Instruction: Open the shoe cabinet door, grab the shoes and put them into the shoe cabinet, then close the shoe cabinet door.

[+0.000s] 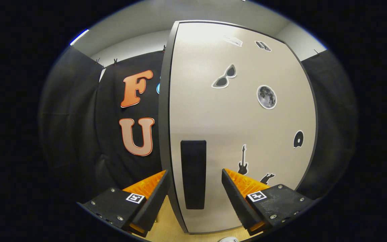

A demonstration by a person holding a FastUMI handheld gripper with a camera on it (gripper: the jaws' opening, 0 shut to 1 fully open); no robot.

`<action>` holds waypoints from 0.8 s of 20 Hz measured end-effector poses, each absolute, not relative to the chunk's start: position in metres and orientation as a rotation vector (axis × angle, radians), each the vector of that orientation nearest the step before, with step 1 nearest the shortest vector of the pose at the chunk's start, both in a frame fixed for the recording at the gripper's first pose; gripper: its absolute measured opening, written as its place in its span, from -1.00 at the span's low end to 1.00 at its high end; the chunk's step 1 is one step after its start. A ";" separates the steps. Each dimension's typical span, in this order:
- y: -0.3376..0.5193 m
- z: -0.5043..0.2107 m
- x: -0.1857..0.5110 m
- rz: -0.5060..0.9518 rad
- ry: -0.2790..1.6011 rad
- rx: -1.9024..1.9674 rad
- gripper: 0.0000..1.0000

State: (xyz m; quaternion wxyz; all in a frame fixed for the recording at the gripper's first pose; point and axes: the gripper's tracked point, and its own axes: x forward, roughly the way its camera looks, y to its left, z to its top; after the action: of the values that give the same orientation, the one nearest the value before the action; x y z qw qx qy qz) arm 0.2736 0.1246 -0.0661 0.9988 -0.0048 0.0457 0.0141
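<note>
A: Beige laminate, dark edging, that's the shoe cabinet door point(240, 127), biggest thing here, standing upright right ahead of the tool point(195, 183). Is it shut or ajar?

B: Can't tell for sure. Its left edge is facing us and the booth wall is showing past it, so I'm guessing it's swinging or already partly open, hinges on the far right side. Judgement only.

A: Long axis?

B: Vertical, top to bottom. Face is pointing toward the camera, angled slightly off to our right. Stickers are scattered over it: sunglasses point(224, 77), a moon point(266, 97), a guitar point(243, 160).

A: Next down, the handle point(193, 174)?

B: Dark vertical bar near the door's left edge, low down. Long axis is running up-down too, parallel to the edge. It's sitting there because that's the free side, furthest from the hinges, easiest to pull.

A: Tool state?

B: Fingers are spread wide, gripping nothing. The handle is lying between them but just beyond the tips, not touching. The left finger point(153, 198) is overlapping the door's edge, the right finger point(235, 198) is sitting in front of the door face. Lining up that way so closing pinches the bar across its narrow width.

A: Shoes?

B: Skipping them. Wooden floor point(166, 228) is peeking under the door.
</note>
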 end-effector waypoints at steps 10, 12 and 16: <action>0.126 -0.080 0.268 0.044 0.124 -0.007 -0.32; 0.124 -0.079 0.257 0.047 0.119 -0.009 -0.33; 0.115 -0.076 0.228 0.065 0.115 0.000 -0.33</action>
State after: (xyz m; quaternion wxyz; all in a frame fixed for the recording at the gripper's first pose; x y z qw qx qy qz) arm 0.2281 0.1150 -0.0761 0.9978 0.0002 0.0573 0.0324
